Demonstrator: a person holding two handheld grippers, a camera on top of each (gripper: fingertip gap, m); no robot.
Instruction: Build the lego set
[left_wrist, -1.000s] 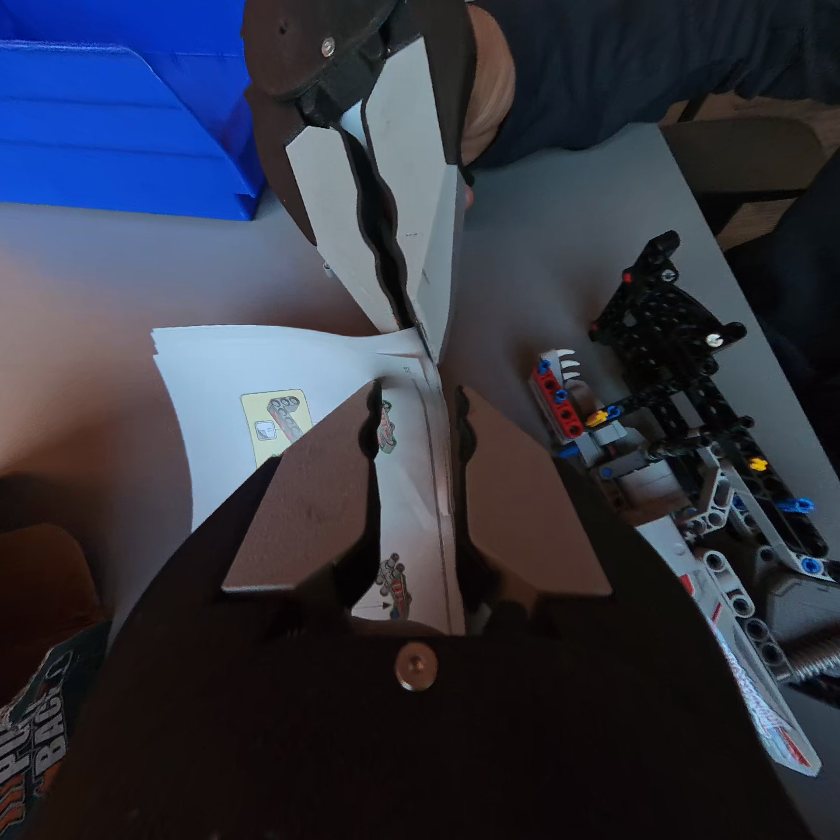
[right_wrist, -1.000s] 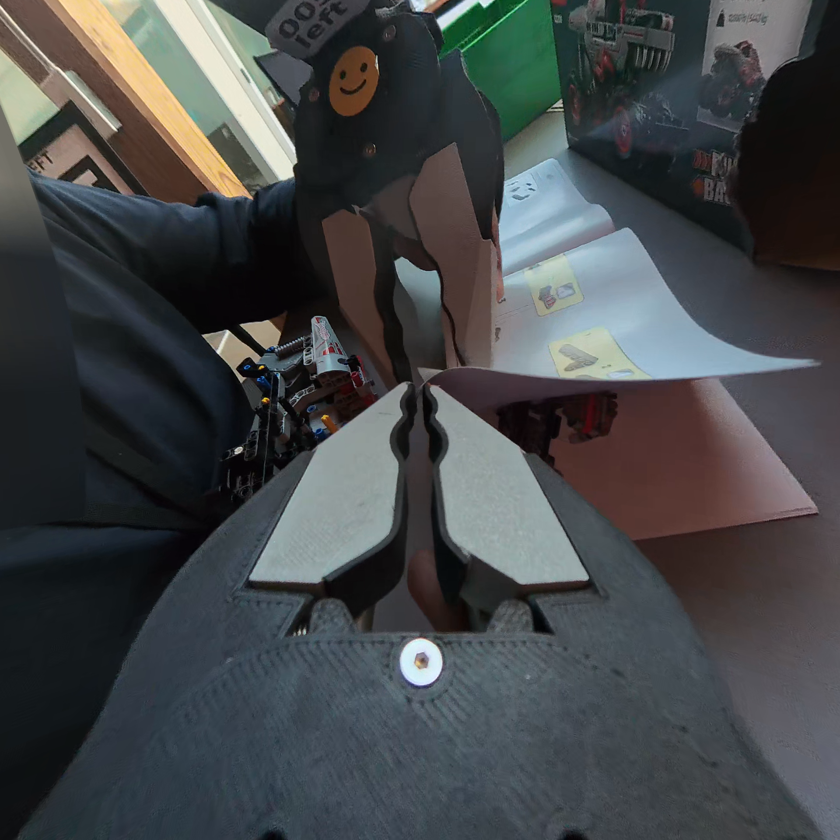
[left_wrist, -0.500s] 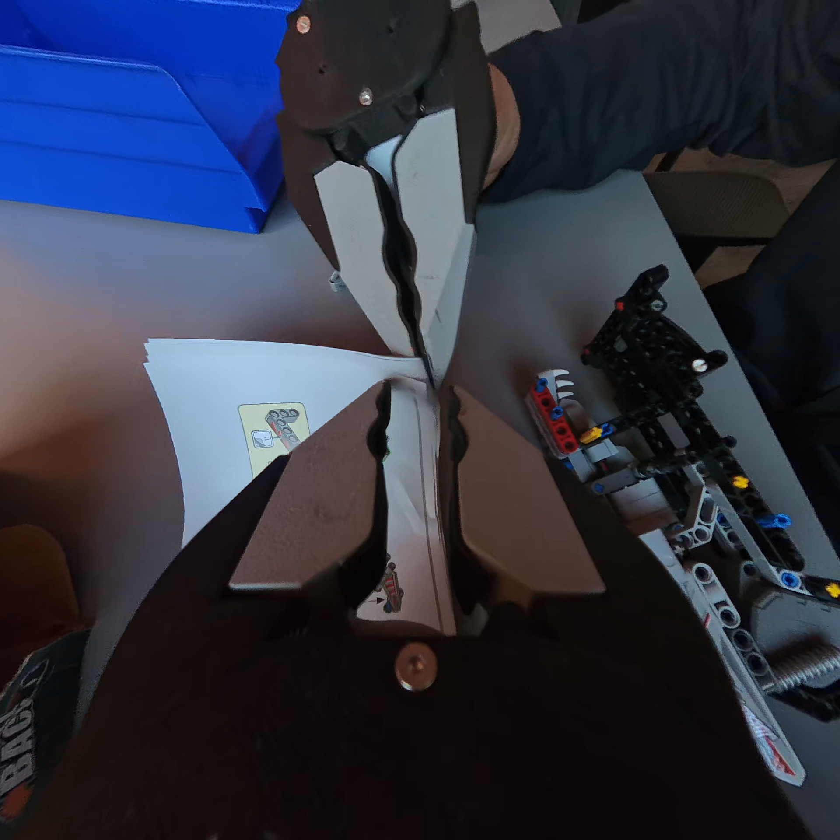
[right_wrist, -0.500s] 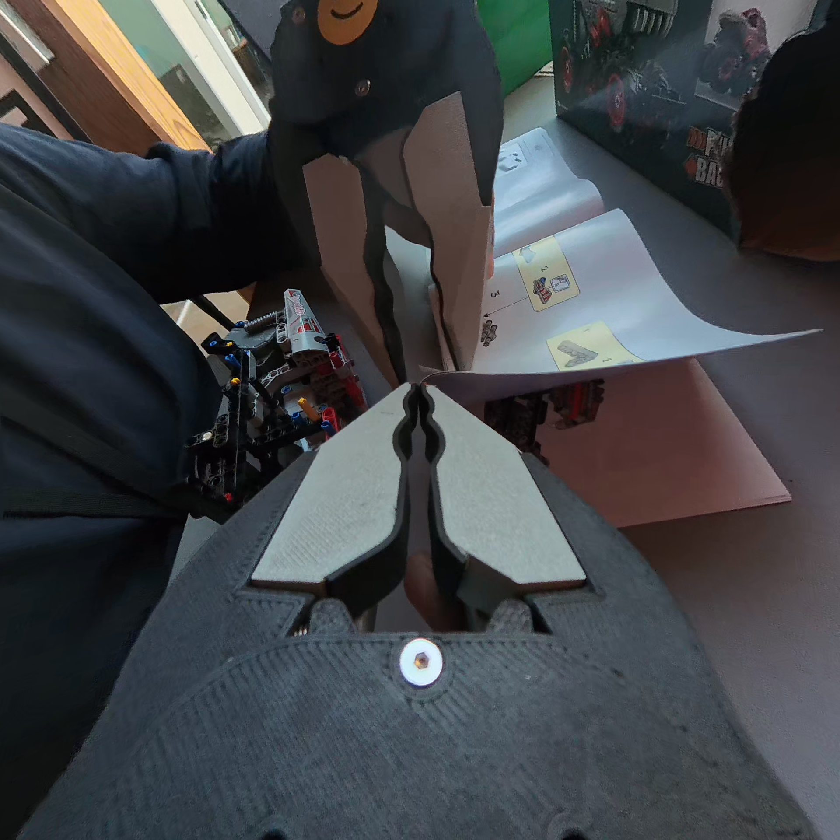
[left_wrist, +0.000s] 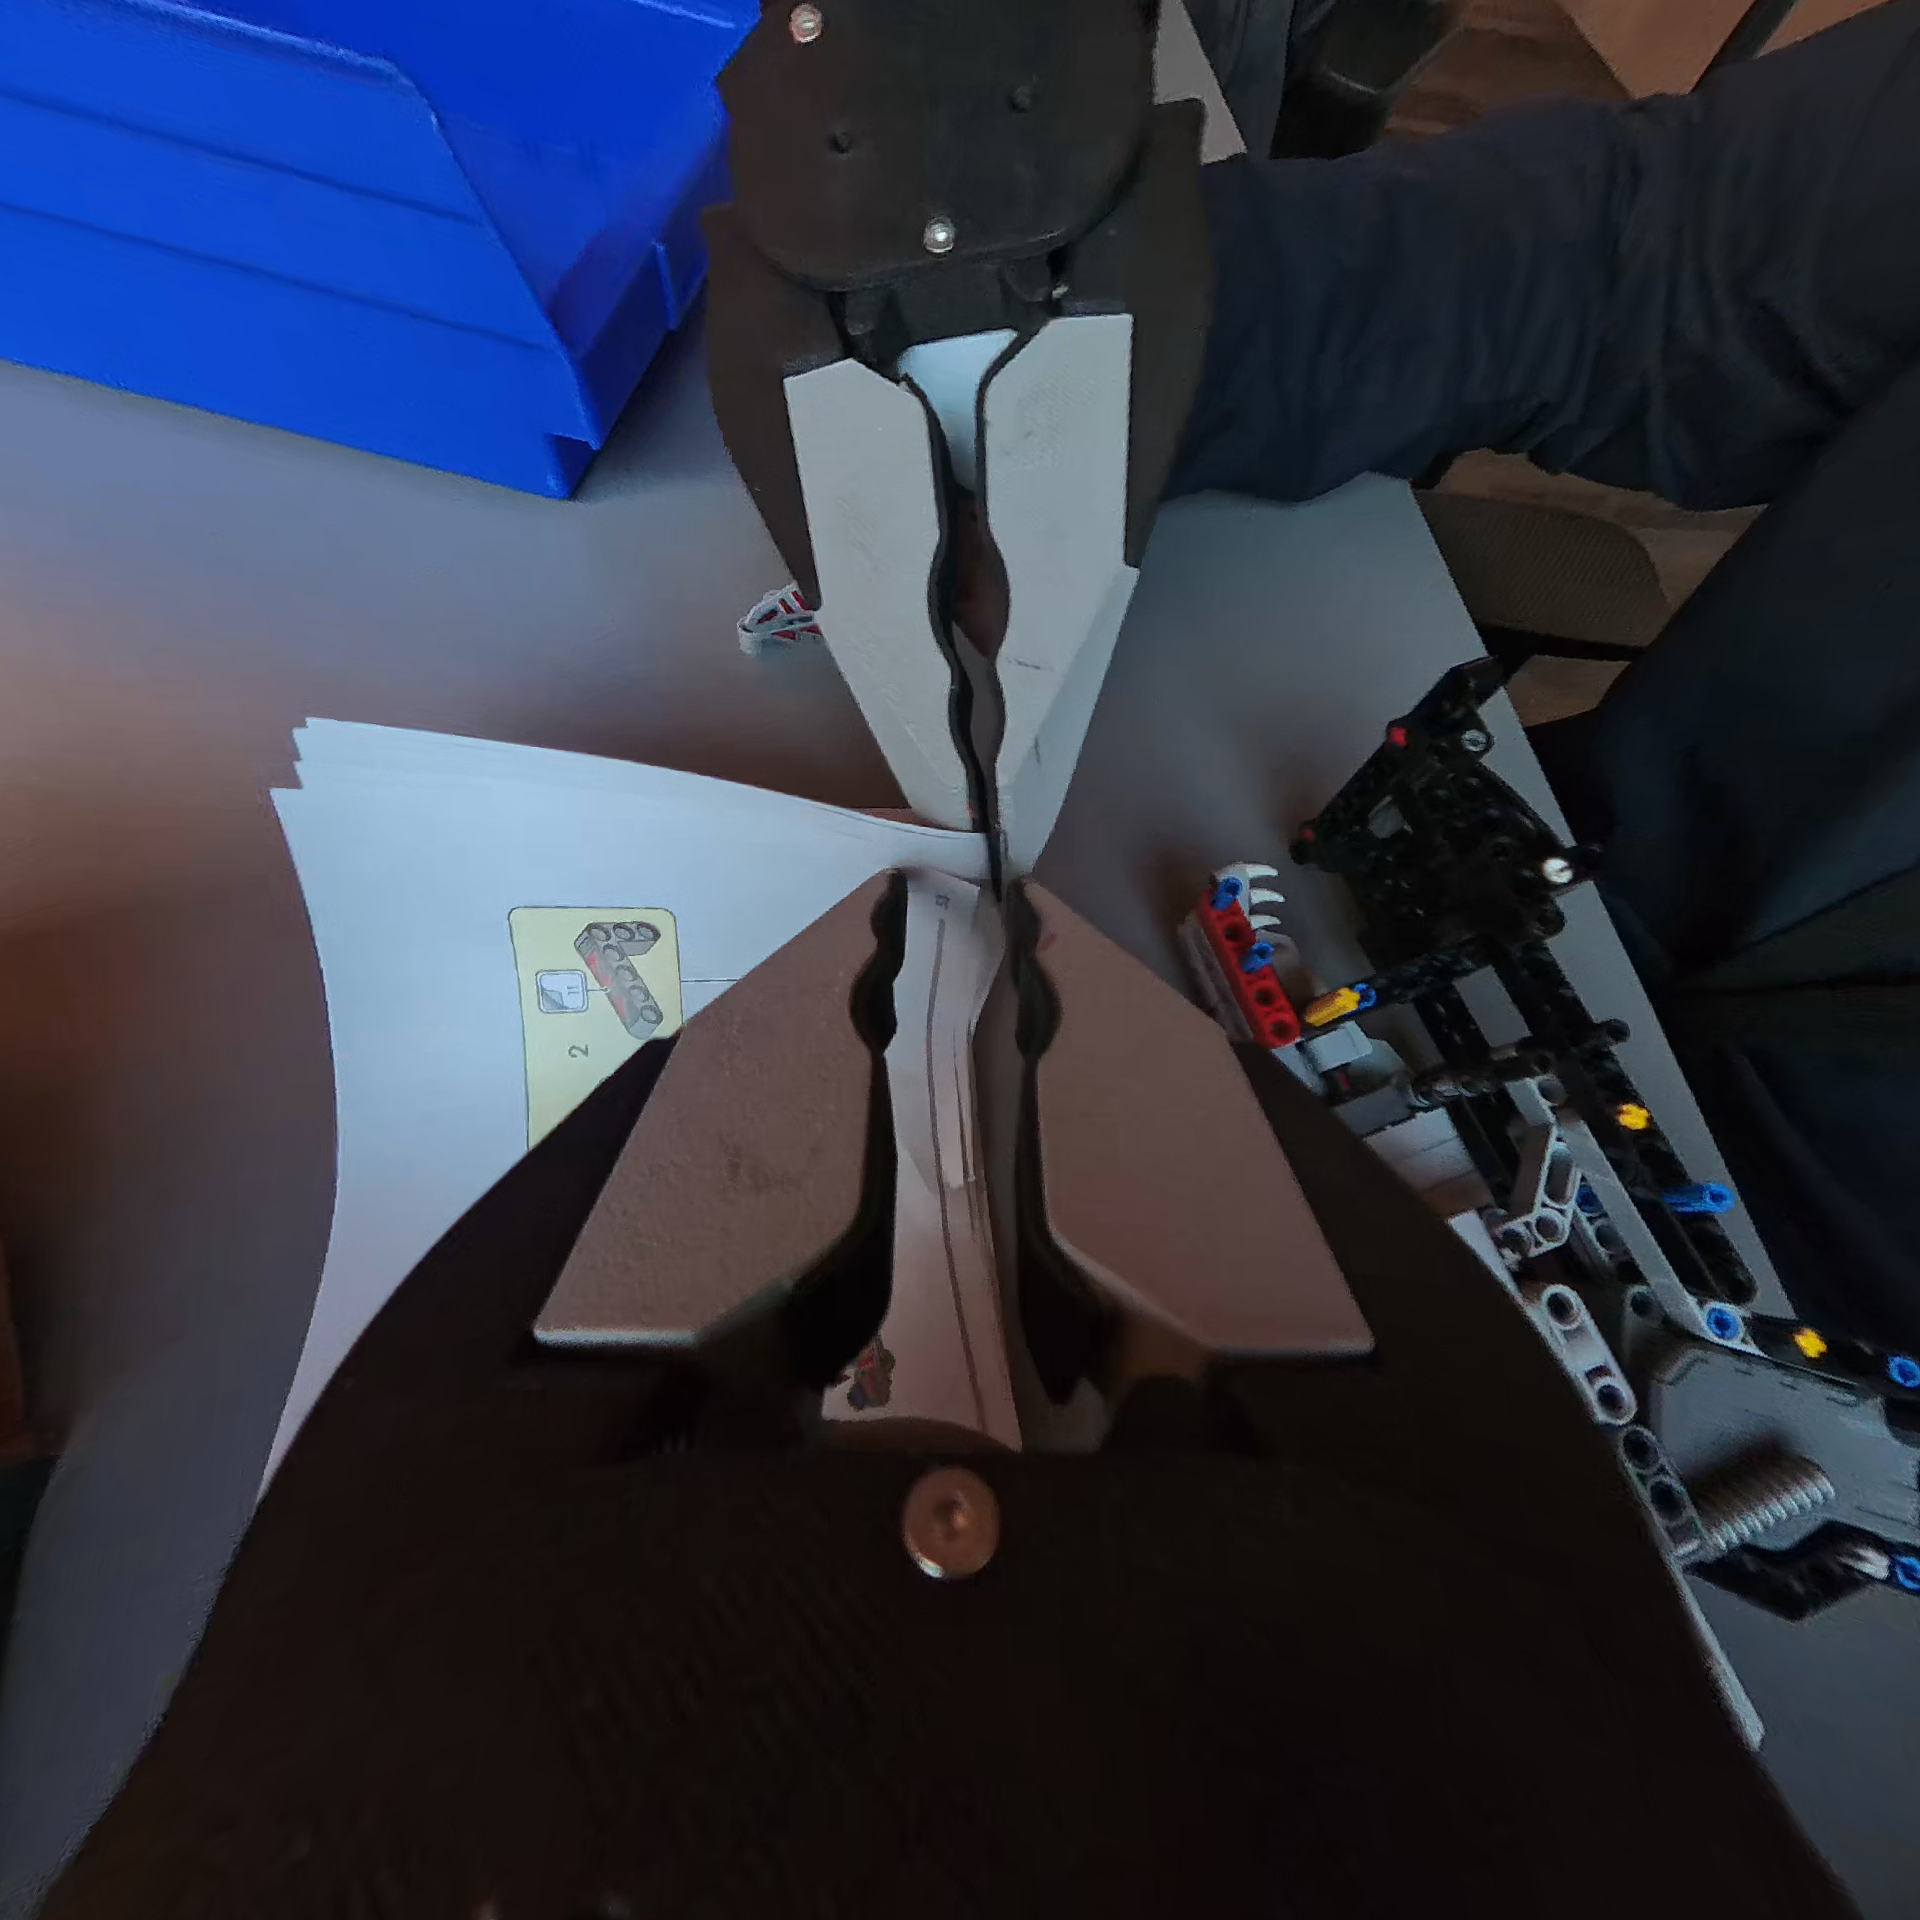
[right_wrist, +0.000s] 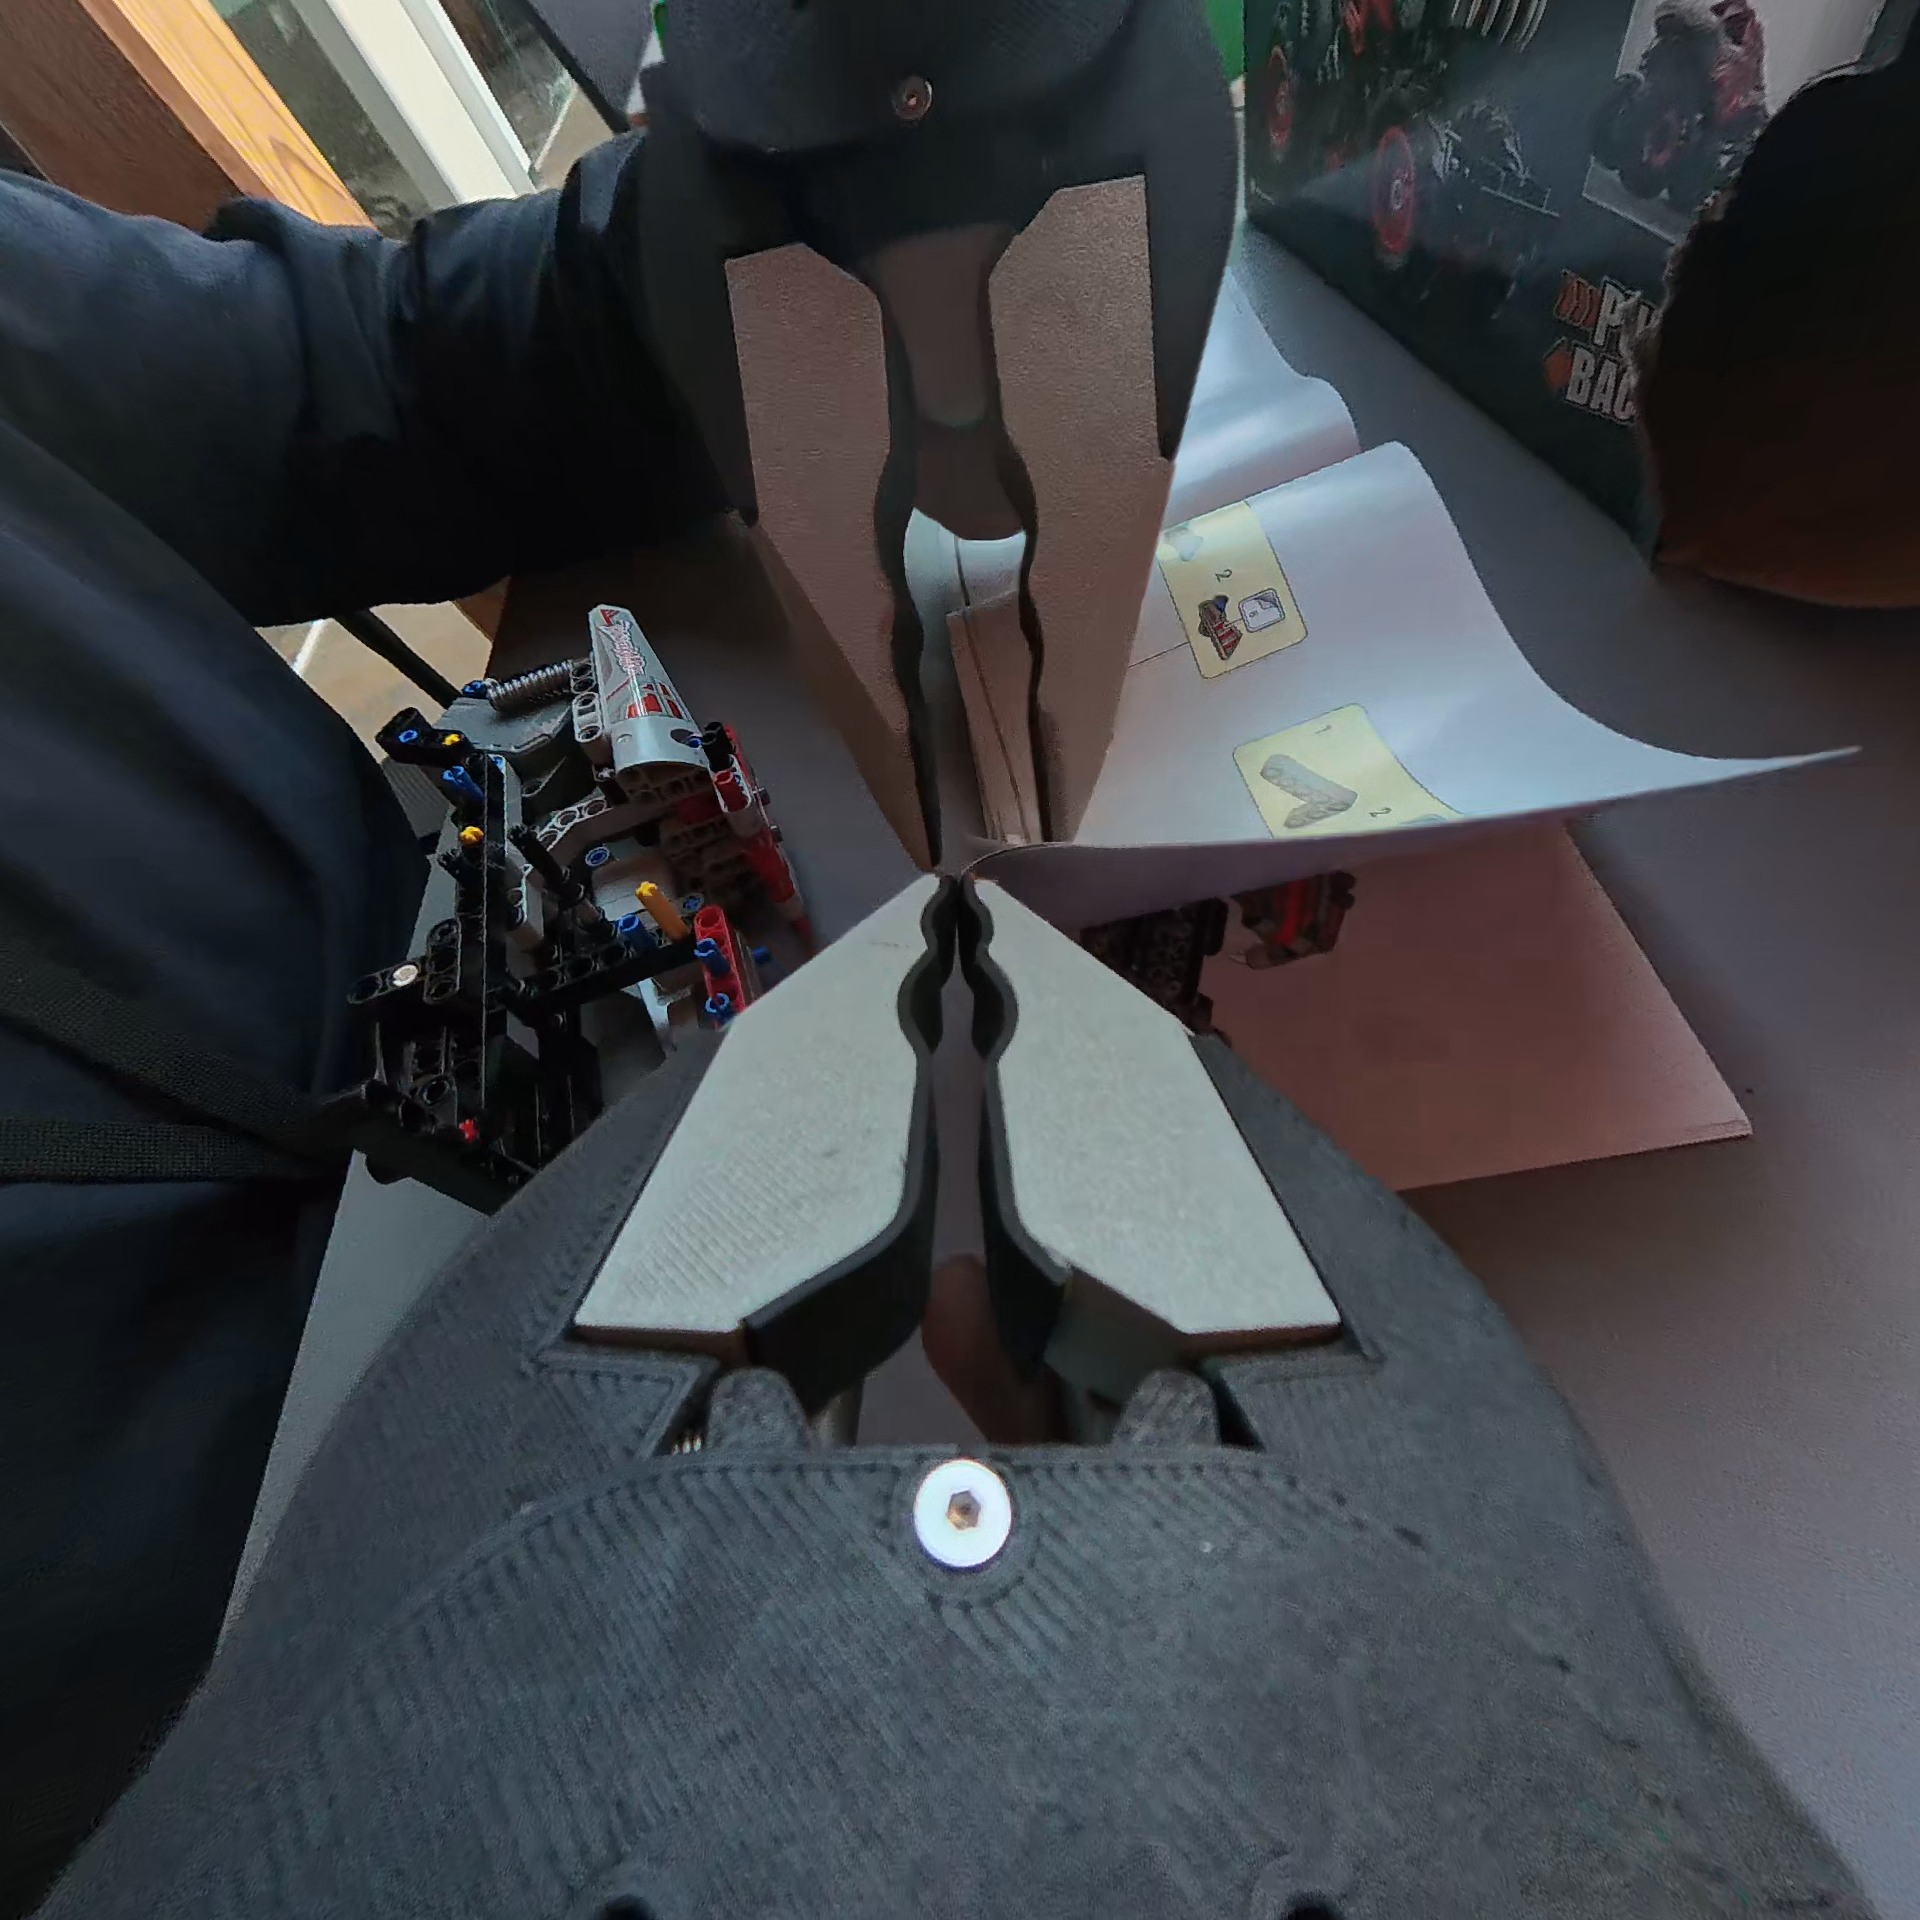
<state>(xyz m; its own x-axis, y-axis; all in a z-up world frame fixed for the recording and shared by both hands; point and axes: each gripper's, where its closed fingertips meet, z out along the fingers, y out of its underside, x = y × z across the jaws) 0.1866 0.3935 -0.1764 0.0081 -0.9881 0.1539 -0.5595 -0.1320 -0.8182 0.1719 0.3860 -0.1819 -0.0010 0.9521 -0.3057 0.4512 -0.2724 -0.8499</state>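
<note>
The instruction booklet (left_wrist: 436, 862) lies open on the grey table (left_wrist: 187, 582). My left gripper (left_wrist: 956, 888), with brown pads, has its jaws a narrow gap apart, and a thin stack of pages near the booklet's fold stands between them. My right gripper (right_wrist: 951, 883), with grey pads, is shut on the corner of a curled-up page (right_wrist: 1455, 665). The two grippers meet tip to tip; the right one (left_wrist: 982, 821) comes in from the top of the left wrist view. The half-built Lego vehicle (left_wrist: 1455, 1039) lies right of the booklet, and shows in the right wrist view (right_wrist: 582, 883).
Stacked blue bins (left_wrist: 312, 260) stand at the back left. The Lego set box (right_wrist: 1455, 156) and a dark brown object (right_wrist: 1787, 364) stand beyond the booklet. A small loose Lego piece (left_wrist: 774, 623) lies behind the right gripper. A person's dark sleeves (right_wrist: 312, 343) are on the vehicle's side. Both grippers' tips are close together, under 4 cm apart.
My left gripper's jaws have narrowed around the pages. The two grippers have turned to face each other more squarely, still meeting at the booklet. The right gripper stays shut on the page.
</note>
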